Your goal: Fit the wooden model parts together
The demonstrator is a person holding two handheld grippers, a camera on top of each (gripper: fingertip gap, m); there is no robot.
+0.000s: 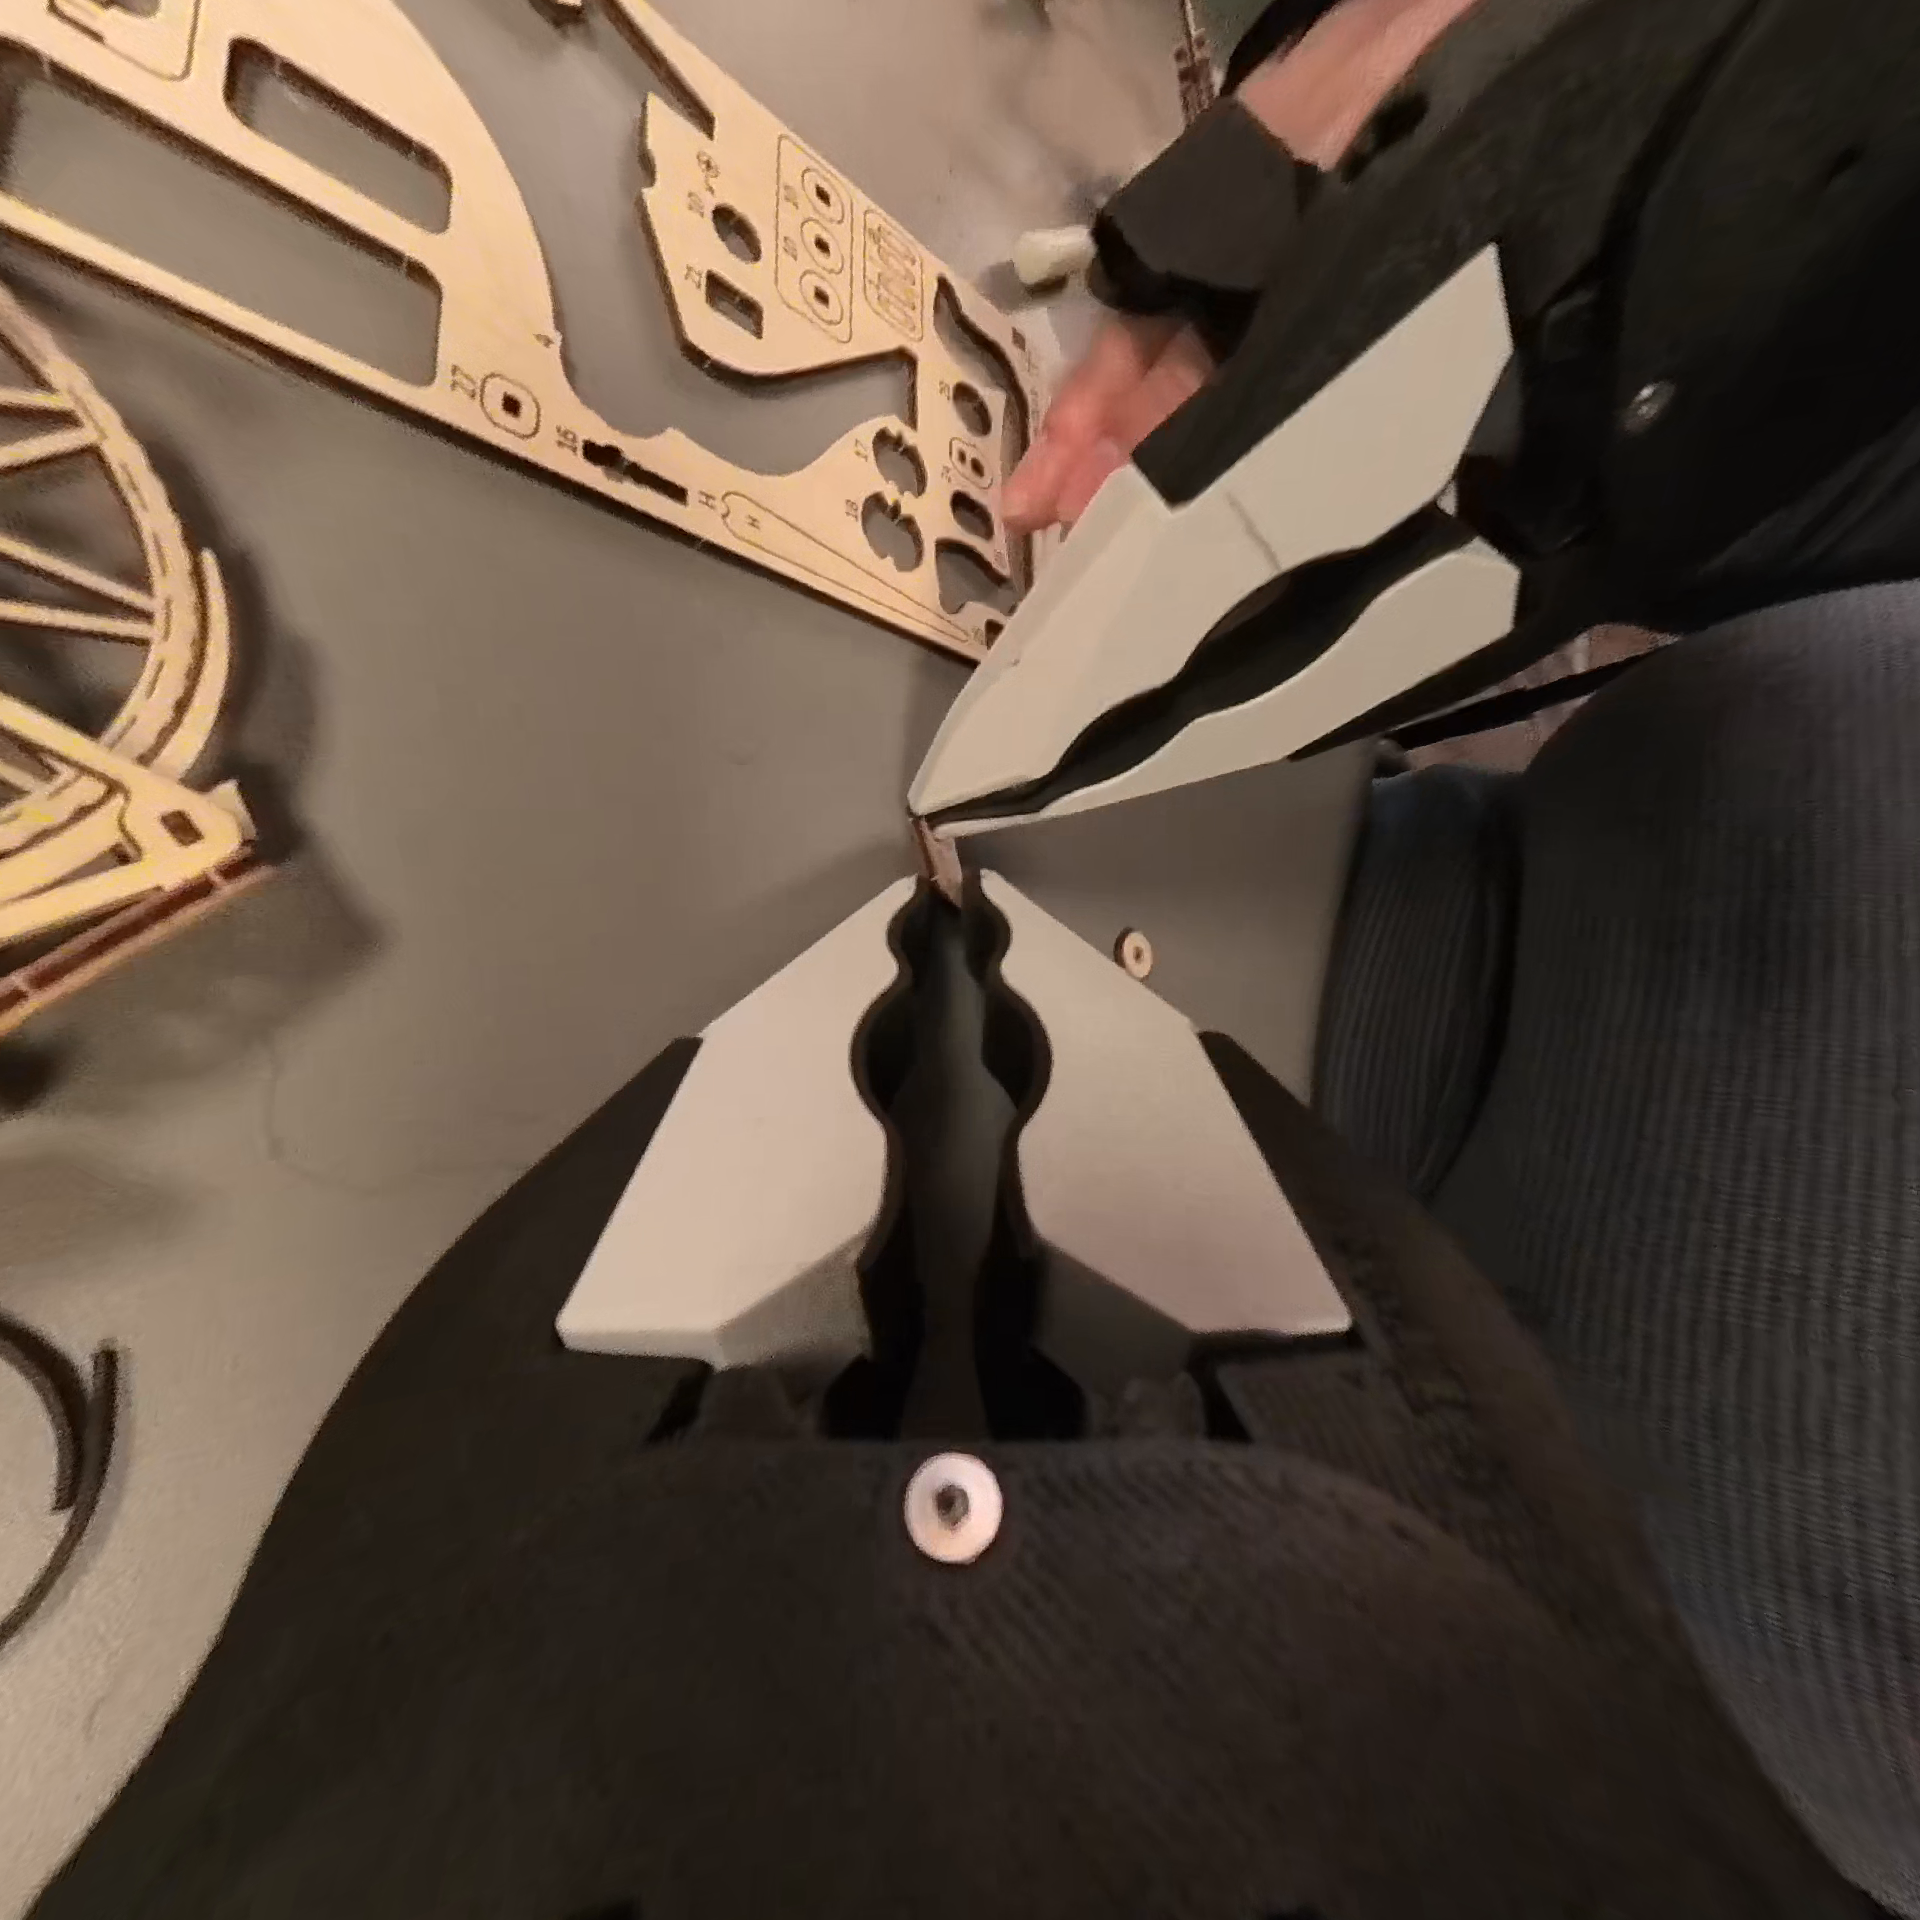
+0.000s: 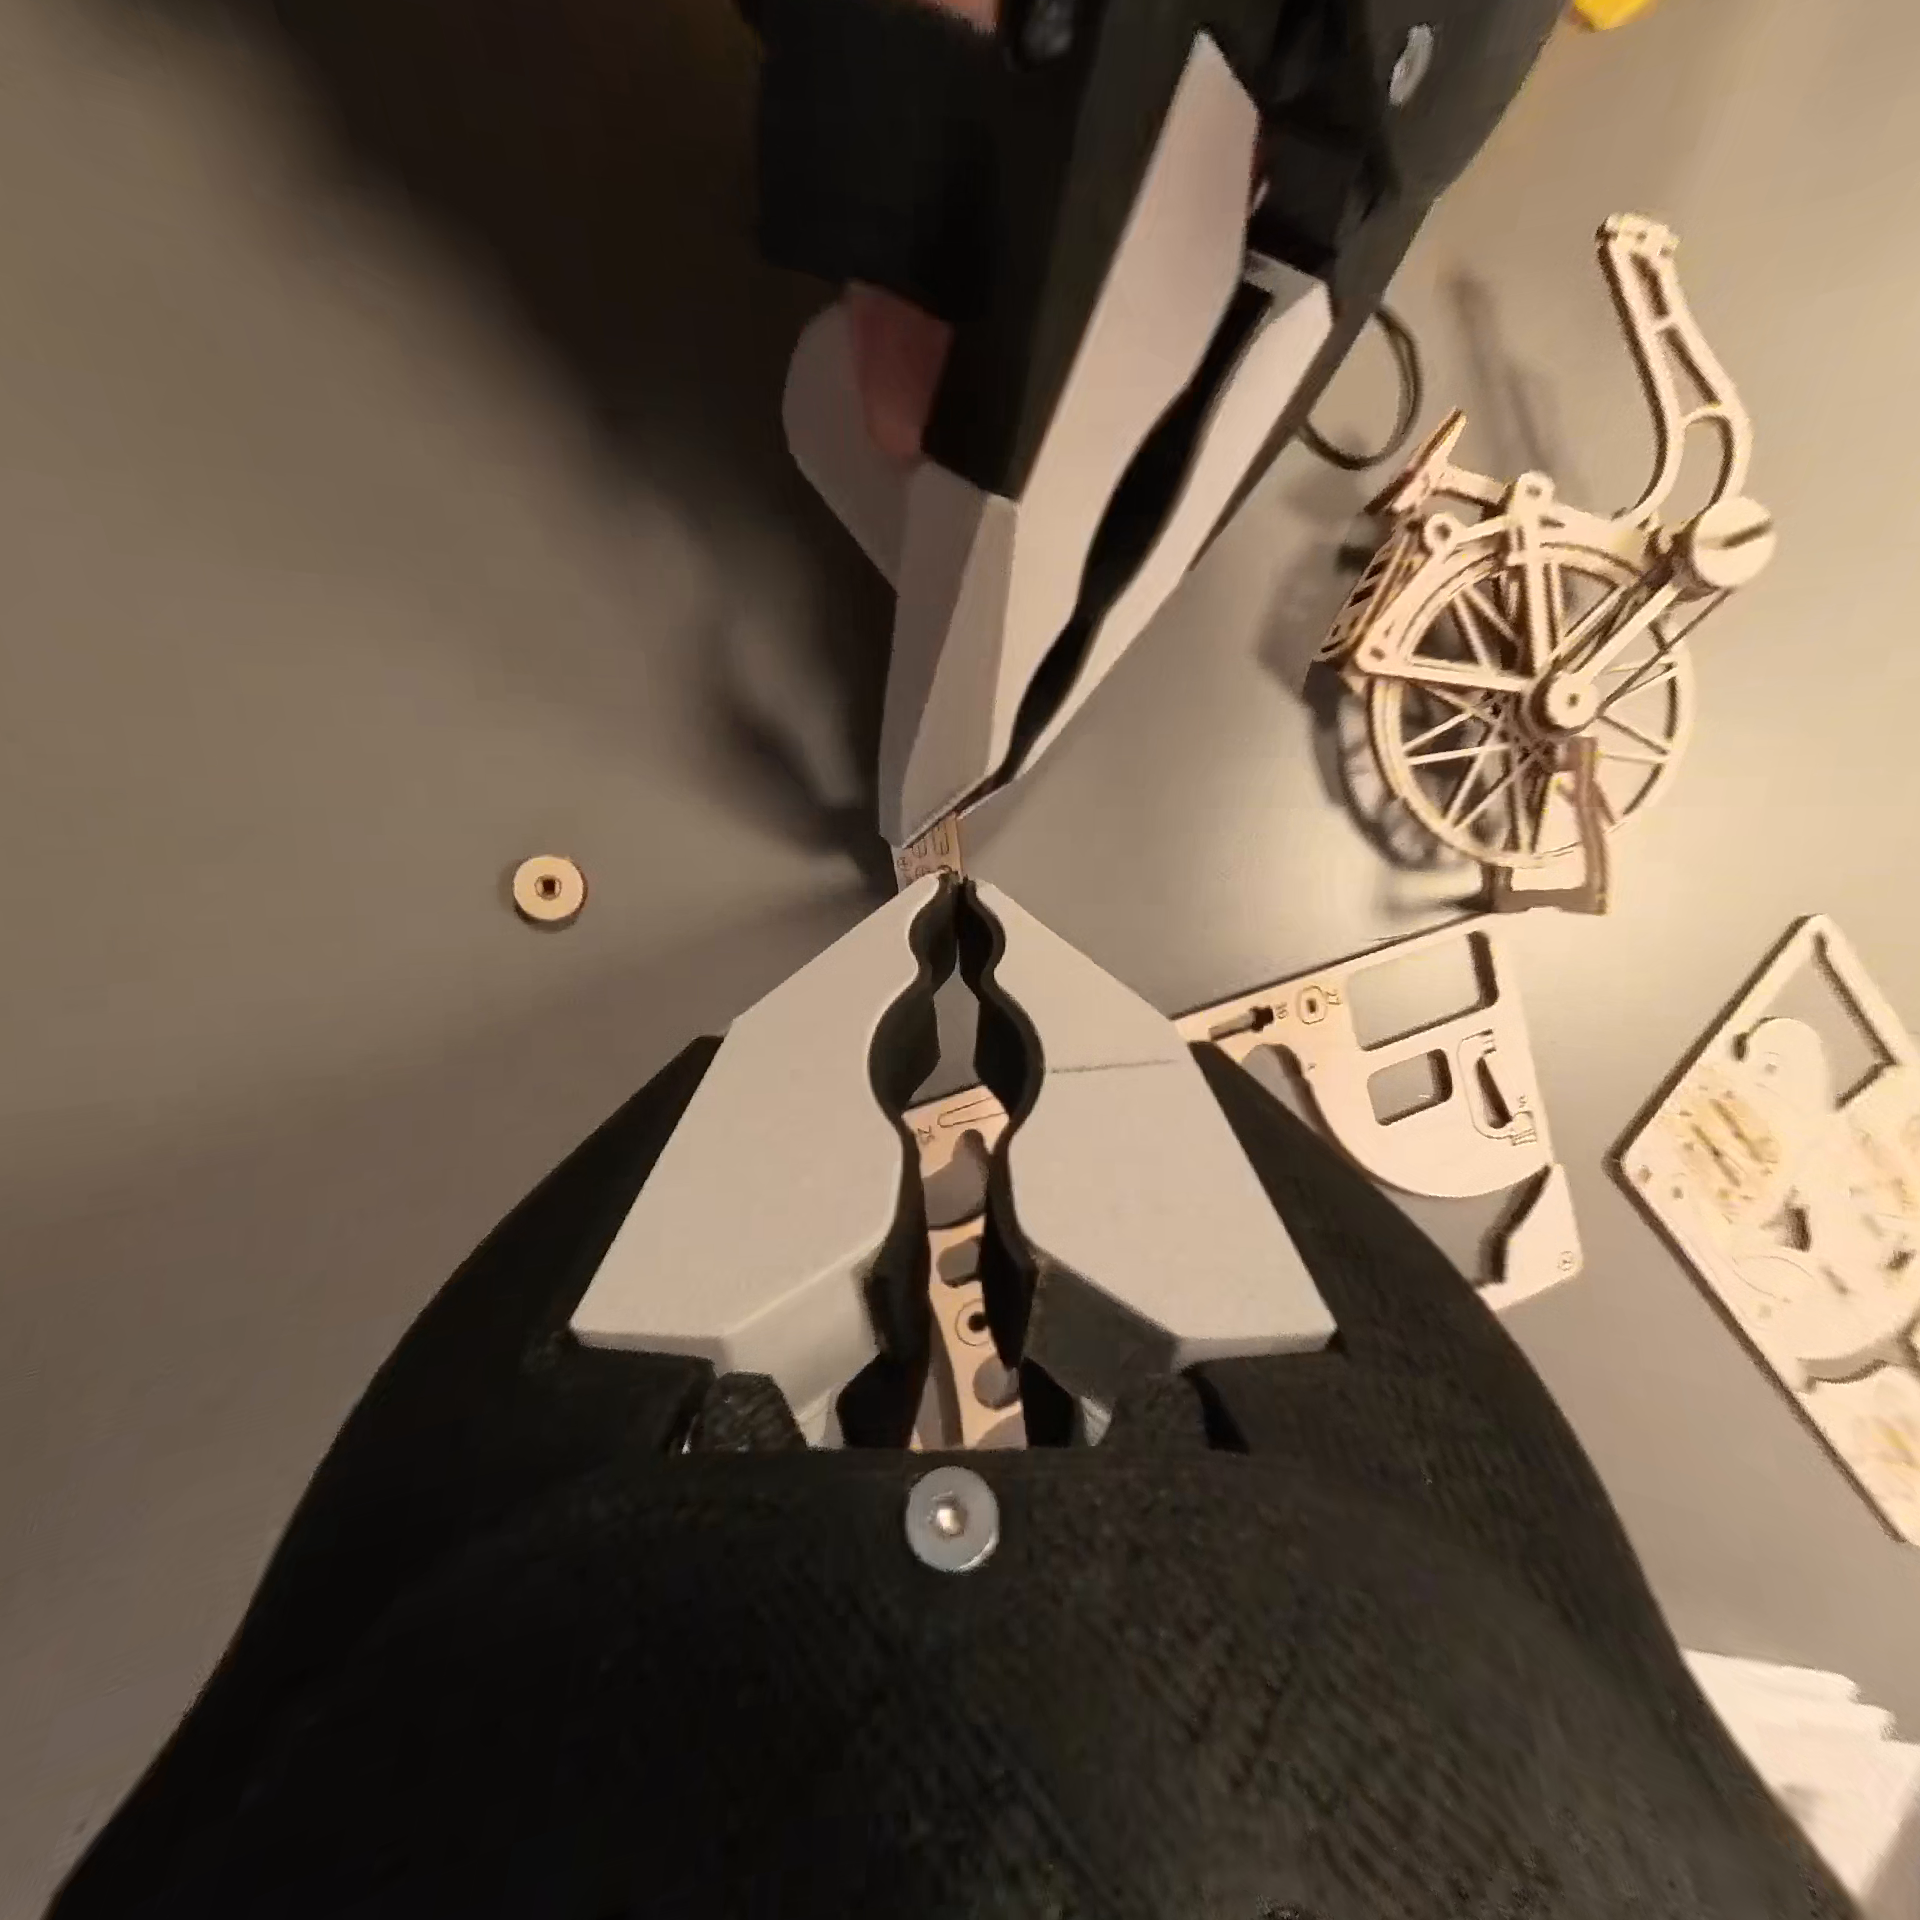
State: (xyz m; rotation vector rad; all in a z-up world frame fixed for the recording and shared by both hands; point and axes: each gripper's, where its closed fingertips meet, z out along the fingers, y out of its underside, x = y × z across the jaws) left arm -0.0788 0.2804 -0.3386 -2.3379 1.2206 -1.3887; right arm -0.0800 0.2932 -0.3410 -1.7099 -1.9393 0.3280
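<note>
A small engraved wooden piece (image 2: 932, 857) hangs between the two grippers' tips above the grey table; it also shows in the left wrist view (image 1: 935, 860). My left gripper (image 1: 945, 883) is shut on one end of it, and it comes in from the top of the right wrist view (image 2: 914, 831). My right gripper (image 2: 956, 885) is shut on the other edge, and it comes in from the upper right of the left wrist view (image 1: 923, 821). The two grippers meet tip to tip. Most of the piece is hidden by the fingers.
A partly built wooden wheel model (image 2: 1527, 675) stands to the right, also seen at the left (image 1: 94, 675). Punched-out wooden sheets (image 1: 520, 312) (image 2: 1434, 1091) (image 2: 1787, 1195) lie on the table. A small wooden washer (image 2: 550, 886) (image 1: 1135, 951) lies loose. A person's trouser leg (image 1: 1662, 1039) is at the table edge. The grippers are tip to tip, or close to it.
</note>
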